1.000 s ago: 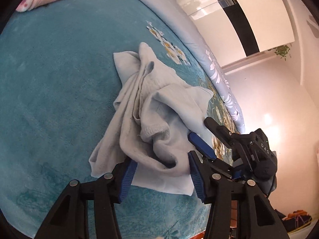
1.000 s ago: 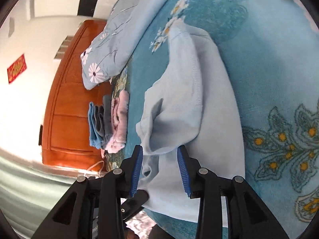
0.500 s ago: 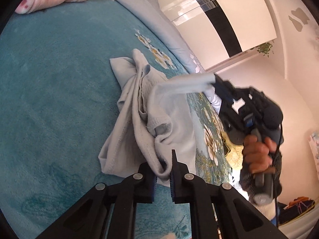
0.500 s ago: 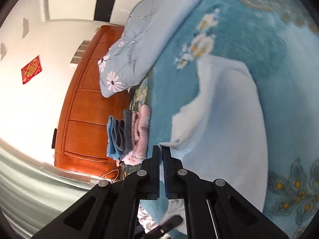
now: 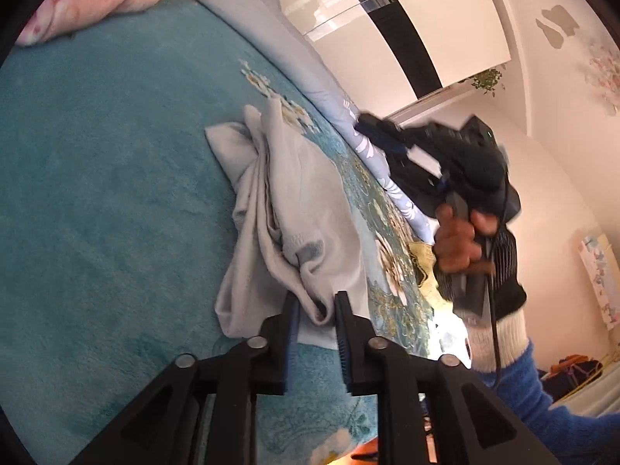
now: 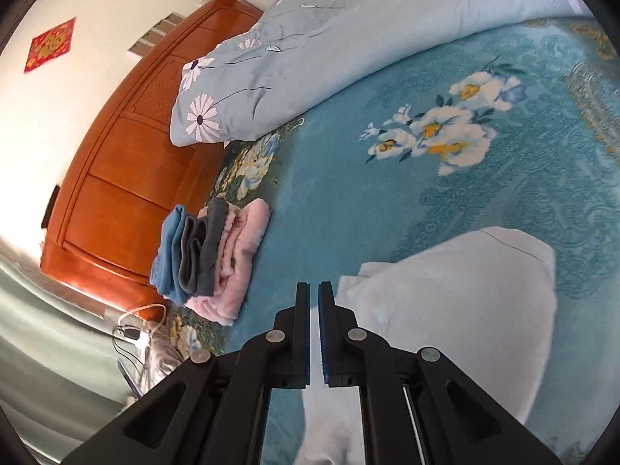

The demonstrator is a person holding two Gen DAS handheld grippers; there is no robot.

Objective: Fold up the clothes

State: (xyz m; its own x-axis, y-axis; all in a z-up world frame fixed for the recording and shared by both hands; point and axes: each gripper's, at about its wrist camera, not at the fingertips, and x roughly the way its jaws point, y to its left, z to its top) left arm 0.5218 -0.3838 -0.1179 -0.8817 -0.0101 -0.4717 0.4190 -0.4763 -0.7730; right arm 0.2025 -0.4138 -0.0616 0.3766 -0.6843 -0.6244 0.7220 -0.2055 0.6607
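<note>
bed [image 5: 97, 201] in teal floral plush | crumpled pale grey knit garment [image 5: 294, 209] lying near its edge | left gripper [image 5: 316, 312] part-open, jaws just reopened around a near fold, not pinching | right gripper [image 6: 314, 298] nearly closed, empty, lifted clear | advice: re-pinch one layer only, then draw the cloth flat before folding

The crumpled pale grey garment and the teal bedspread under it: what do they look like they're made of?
Crumpled pale grey garment: looks like soft matte knit, probably cotton jersey; it drapes limply and shows a ribbed hem. Teal bedspread: seems a plush fleece or velvet, with a short fuzzy nap, faint sheen and printed flowers.
</note>
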